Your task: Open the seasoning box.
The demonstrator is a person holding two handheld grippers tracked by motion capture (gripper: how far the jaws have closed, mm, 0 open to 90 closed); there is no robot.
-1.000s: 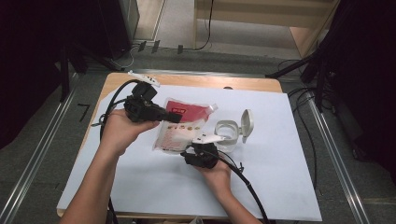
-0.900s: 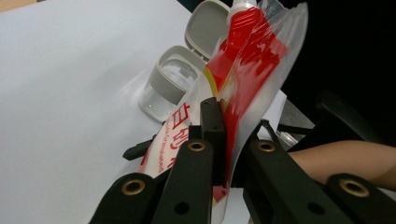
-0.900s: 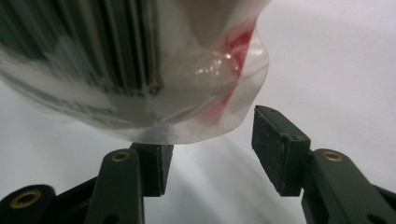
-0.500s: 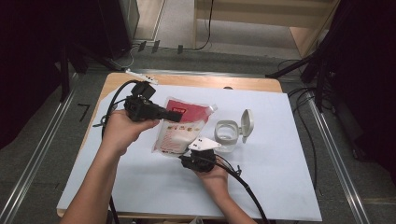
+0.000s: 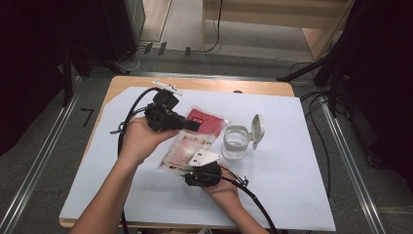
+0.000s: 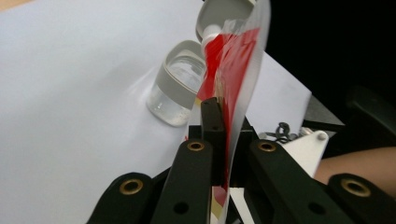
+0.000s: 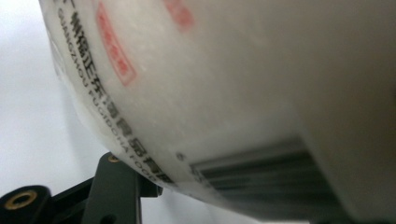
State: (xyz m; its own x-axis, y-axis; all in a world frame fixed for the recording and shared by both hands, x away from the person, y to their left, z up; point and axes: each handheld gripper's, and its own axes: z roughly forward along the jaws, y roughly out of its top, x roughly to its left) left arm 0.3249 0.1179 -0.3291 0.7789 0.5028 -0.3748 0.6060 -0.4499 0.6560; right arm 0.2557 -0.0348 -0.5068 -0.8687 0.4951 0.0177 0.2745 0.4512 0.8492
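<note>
A clear bag (image 5: 197,141) with a red top, full of white grains, hangs tilted over the white sheet. My left gripper (image 5: 196,125) is shut on its red upper edge; in the left gripper view the bag (image 6: 236,56) stands edge-on between the pinched jaws of my left gripper (image 6: 219,116). My right gripper (image 5: 186,170) is at the bag's lower end. Its jaws have just been opening a little, and the bulging bag (image 7: 233,93) still sits between them, over one finger (image 7: 116,184). A clear jar (image 5: 235,144) with its grey flip lid (image 5: 257,127) open stands right of the bag.
A white sheet (image 5: 297,190) covers most of the wooden table (image 5: 209,84). Black cables trail from both grippers, one looping at the left (image 5: 127,119) and one toward the near edge (image 5: 255,204). Metal rails and dark floor flank the table.
The right gripper has slid a little toward the near edge with the bag's lower end. The left gripper has shifted slightly right, still pinching the bag's top.
</note>
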